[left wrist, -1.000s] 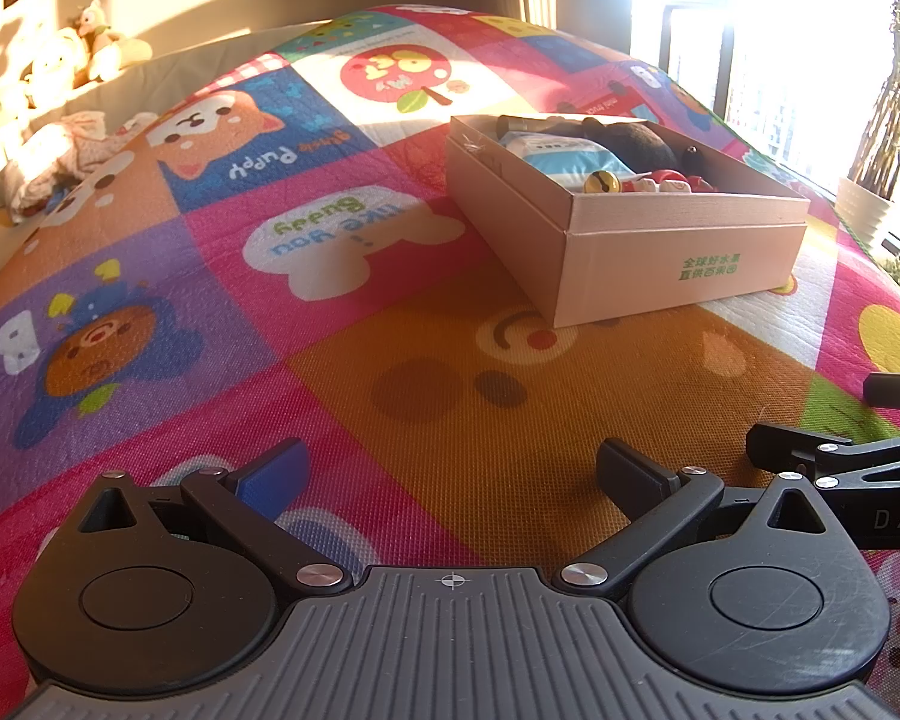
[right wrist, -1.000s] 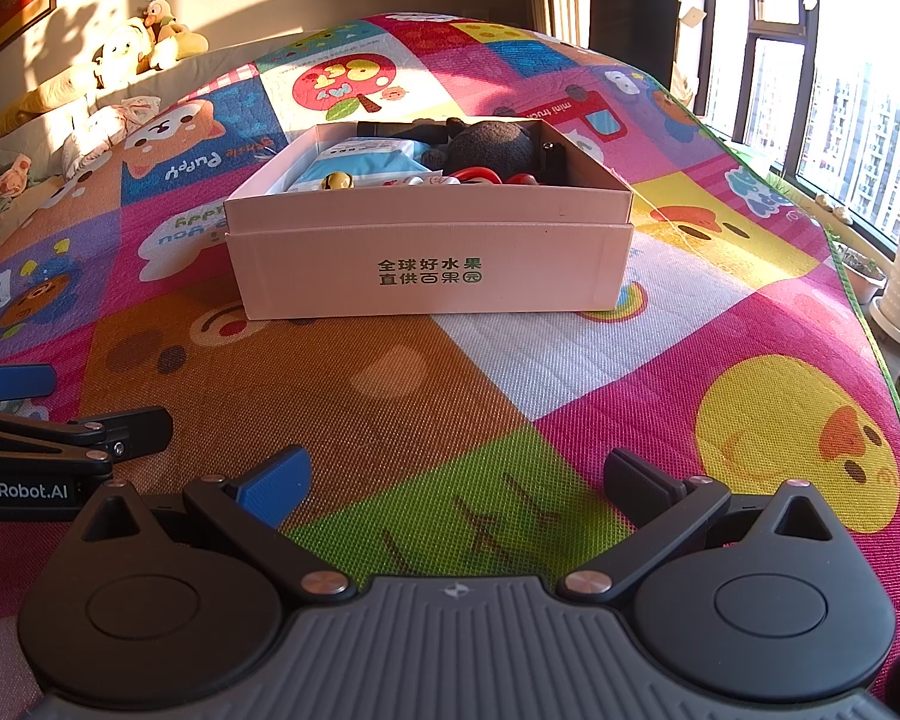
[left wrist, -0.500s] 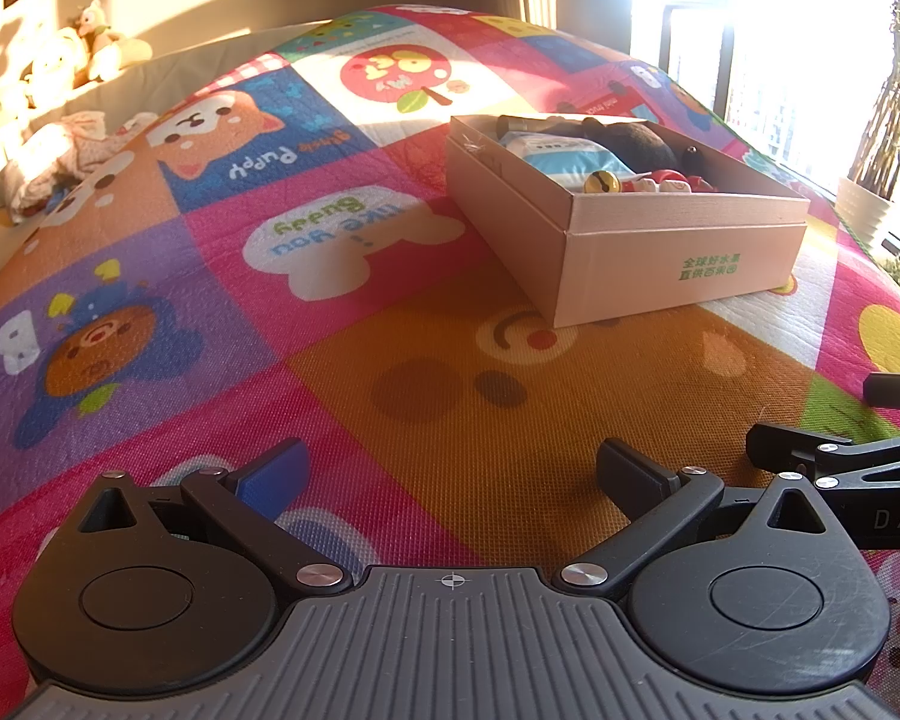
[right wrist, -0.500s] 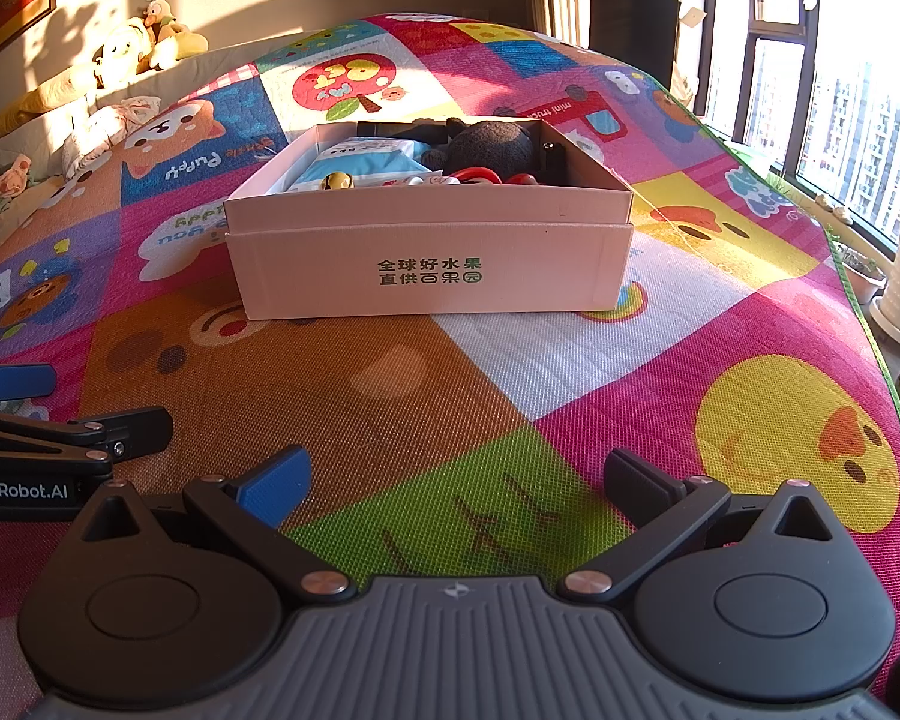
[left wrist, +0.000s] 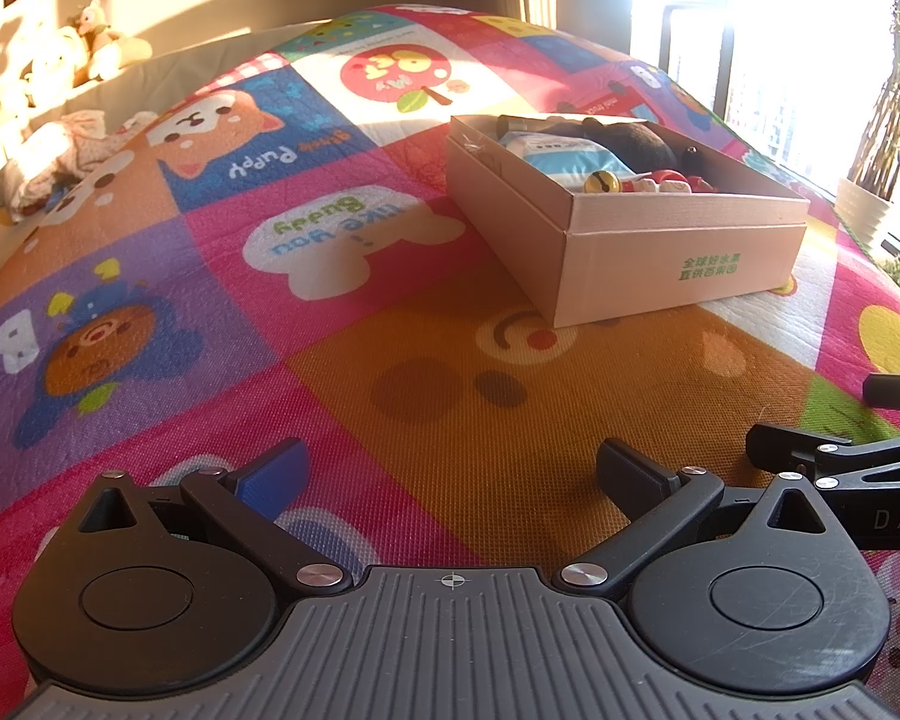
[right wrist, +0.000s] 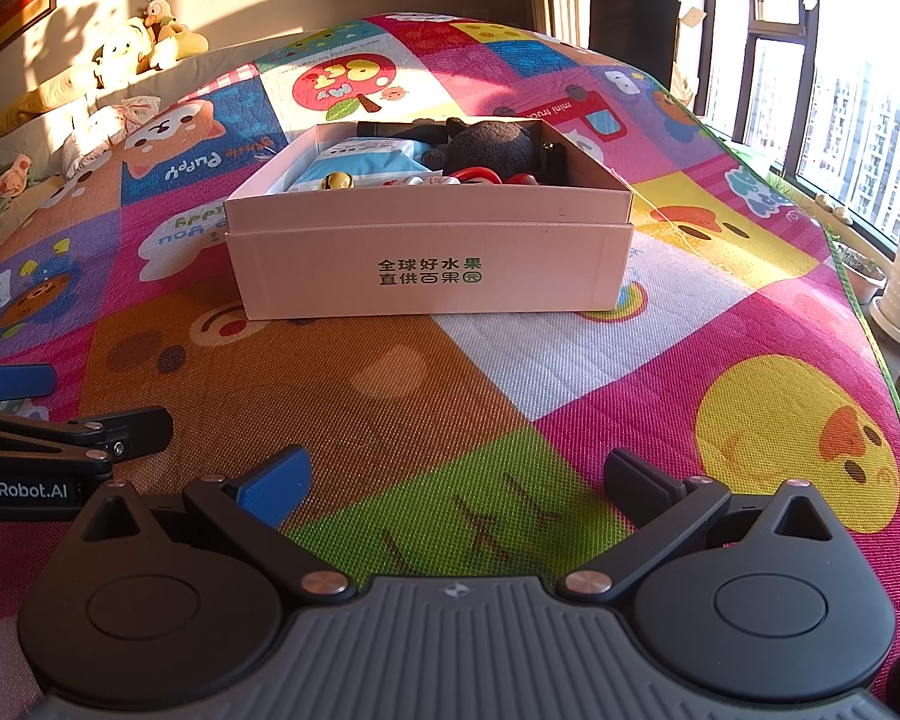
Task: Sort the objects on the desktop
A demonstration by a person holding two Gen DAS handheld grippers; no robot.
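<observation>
Behind the box (right wrist: 429, 264) wall, packed items hide each other; both tongs (left wrist: 450, 468) (right wrist: 456, 474) gape wide, empty.

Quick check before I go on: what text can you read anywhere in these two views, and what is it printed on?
"全球好水果 直供百果园": front of the cardboard box.
"GenRobot.AI": left gripper body, first letter cut off.
"DAS": right gripper body, cut at the frame edge.
"Puppy", "Like you Buddy", "mini truck": play mat.
Pouch print in the box: too small.

No change is recorded between the earlier frames and now. No displacement is noted for the left gripper (left wrist: 450, 471), the right gripper (right wrist: 459, 480) or the cardboard box (right wrist: 429, 264); no object has been added or removed.
</observation>
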